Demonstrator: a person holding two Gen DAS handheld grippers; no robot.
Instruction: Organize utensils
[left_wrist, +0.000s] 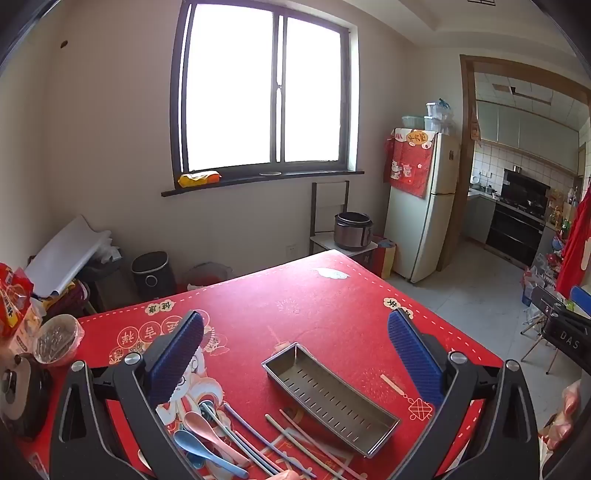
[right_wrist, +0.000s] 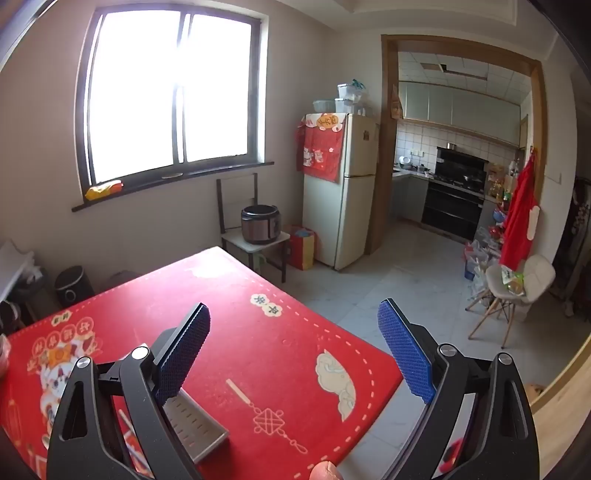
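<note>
A perforated steel utensil tray (left_wrist: 328, 395) lies empty on the red tablecloth (left_wrist: 295, 295). Left of it lie a pink spoon (left_wrist: 210, 432), a blue spoon (left_wrist: 199, 450) and several pastel chopsticks (left_wrist: 295, 439). My left gripper (left_wrist: 295, 325) is open and empty, held above the table behind the utensils. My right gripper (right_wrist: 293, 317) is open and empty, above the table's right part. In the right wrist view one corner of the tray (right_wrist: 199, 428) shows behind the left finger (right_wrist: 184, 350); the utensils are hidden there.
A plastic-covered bowl (left_wrist: 55, 339), snack bags (left_wrist: 14, 295) and a black device (left_wrist: 22, 395) sit at the table's left edge. The table's right edge (right_wrist: 369, 406) drops to a tiled floor. A chair with a rice cooker (right_wrist: 260, 223), a fridge (right_wrist: 343, 184) and a white chair (right_wrist: 517, 288) stand beyond.
</note>
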